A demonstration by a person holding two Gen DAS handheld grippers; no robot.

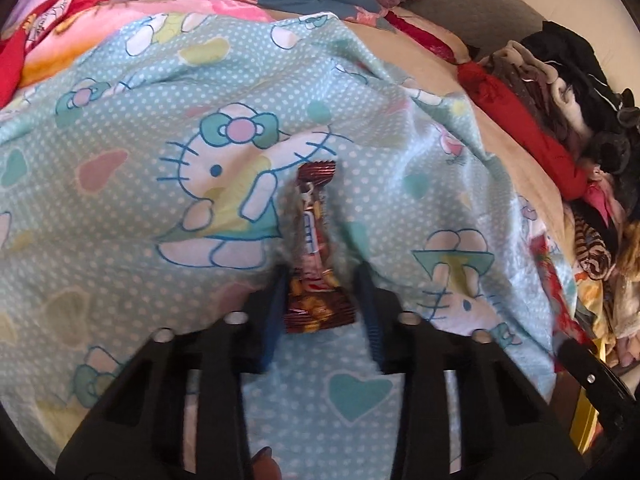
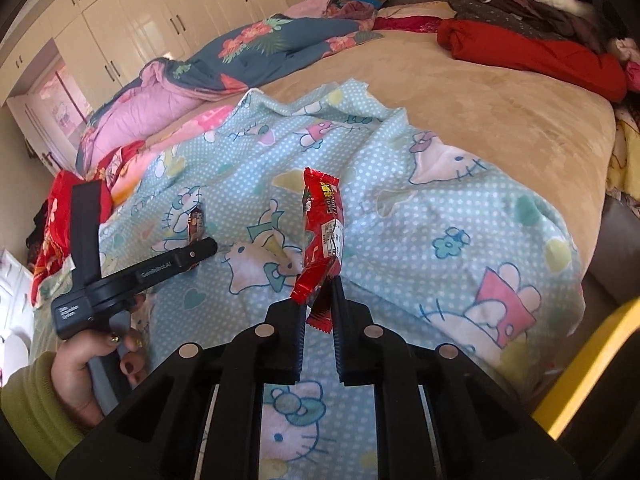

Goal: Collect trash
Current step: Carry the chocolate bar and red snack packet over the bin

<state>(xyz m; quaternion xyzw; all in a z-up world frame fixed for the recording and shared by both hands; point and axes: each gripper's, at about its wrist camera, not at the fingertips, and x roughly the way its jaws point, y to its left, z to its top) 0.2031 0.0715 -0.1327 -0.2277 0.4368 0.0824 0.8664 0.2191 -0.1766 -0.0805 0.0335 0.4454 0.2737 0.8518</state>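
A brown snack wrapper (image 1: 316, 240) lies in a fold of the pale blue cartoon-cat sheet (image 1: 160, 80). My left gripper (image 1: 322, 276) is closed on its near end, one finger (image 1: 280, 292) on each side. From the right wrist view the same gripper (image 2: 202, 248) rests low on the sheet, with the brown wrapper (image 2: 196, 222) at its tip. My right gripper (image 2: 320, 292) is shut on the lower end of a red snack wrapper (image 2: 322, 220), which stands upright above the sheet (image 2: 440, 216).
The sheet covers a tan bed (image 2: 500, 92). Folded quilts (image 2: 248, 52) lie at the far side, and piled clothes (image 2: 540, 20) at the right. A yellow edge (image 2: 592, 356) shows at lower right. A hand in a green sleeve (image 2: 36, 396) holds the left gripper.
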